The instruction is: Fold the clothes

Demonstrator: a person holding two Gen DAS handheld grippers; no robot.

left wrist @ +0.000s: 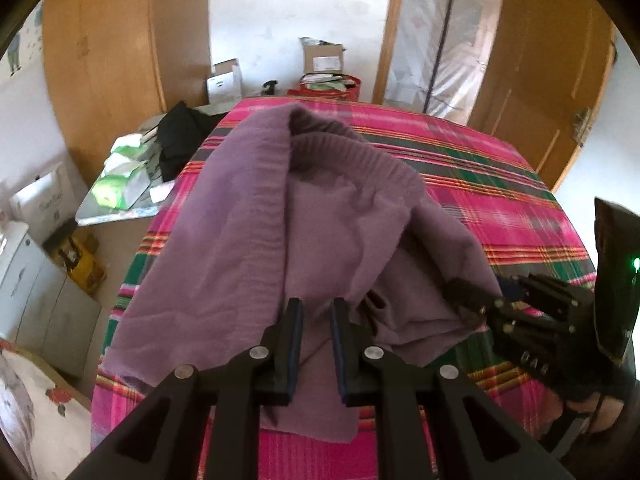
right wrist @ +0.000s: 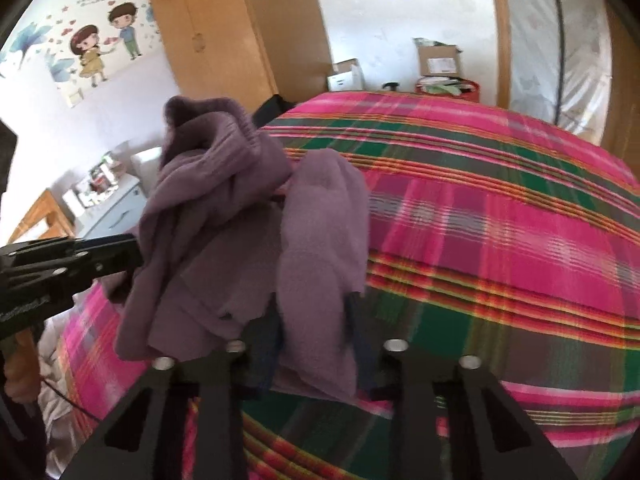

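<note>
Both claws (purple sweater (left wrist: 256,216)) gripping.

A purple sweater (left wrist: 320,216) lies rumpled on a bed (left wrist: 500,200) with a pink and green plaid cover, its ribbed collar at the far end. The left gripper (left wrist: 316,344) hovers at the sweater's near edge, its fingers (left wrist: 294,344) a narrow gap apart with cloth seen beyond them; whether they pinch it is unclear. The right gripper (left wrist: 476,304) reaches in from the right and touches the sweater's right edge. A black garment (left wrist: 184,136) lies beside the bed on the left.
</note>
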